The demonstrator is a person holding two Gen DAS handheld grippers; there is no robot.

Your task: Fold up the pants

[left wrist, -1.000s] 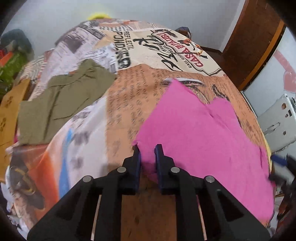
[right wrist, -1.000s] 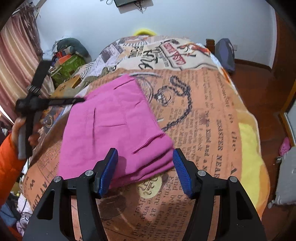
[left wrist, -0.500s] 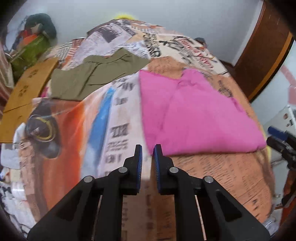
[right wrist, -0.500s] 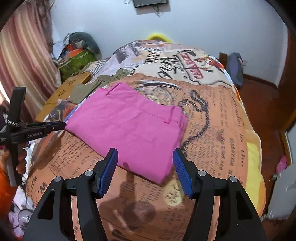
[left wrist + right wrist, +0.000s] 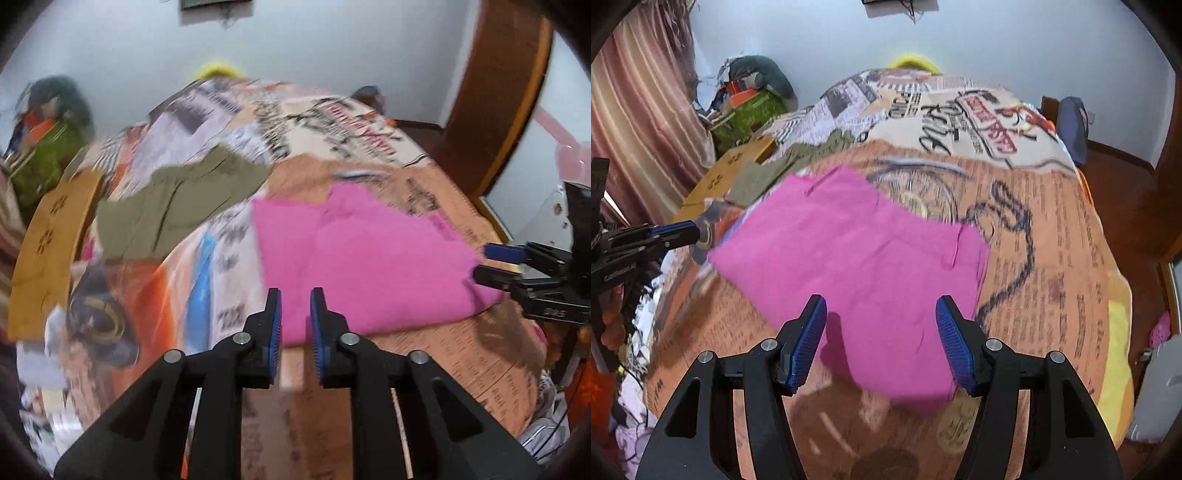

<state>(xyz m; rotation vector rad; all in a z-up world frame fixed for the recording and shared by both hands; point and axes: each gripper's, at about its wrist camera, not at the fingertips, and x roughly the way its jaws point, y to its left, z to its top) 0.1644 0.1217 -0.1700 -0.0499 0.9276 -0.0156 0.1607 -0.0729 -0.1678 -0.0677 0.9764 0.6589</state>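
The pink pants (image 5: 354, 258) lie folded into a flat rectangle on the printed bedspread (image 5: 424, 362); they also show in the right wrist view (image 5: 864, 258). My left gripper (image 5: 295, 325) hovers at their near left corner, jaws a narrow gap apart and holding nothing. My right gripper (image 5: 881, 339) is open wide over the near edge of the pants, empty. It shows in the left wrist view (image 5: 491, 262) at the pants' right corner. The left gripper shows in the right wrist view (image 5: 683, 230) at the left.
Olive green pants (image 5: 177, 199) lie on the bed beyond the pink ones. A cardboard box (image 5: 48, 236) and a pile of clutter (image 5: 746, 99) stand at the bed's left side. A dark bag (image 5: 1071, 122) and wooden floor are at the right.
The left gripper's jaws have opened slightly and it has moved closer to the pants' corner. The right gripper has come nearer over the pants' near edge. The pants stay folded and flat.
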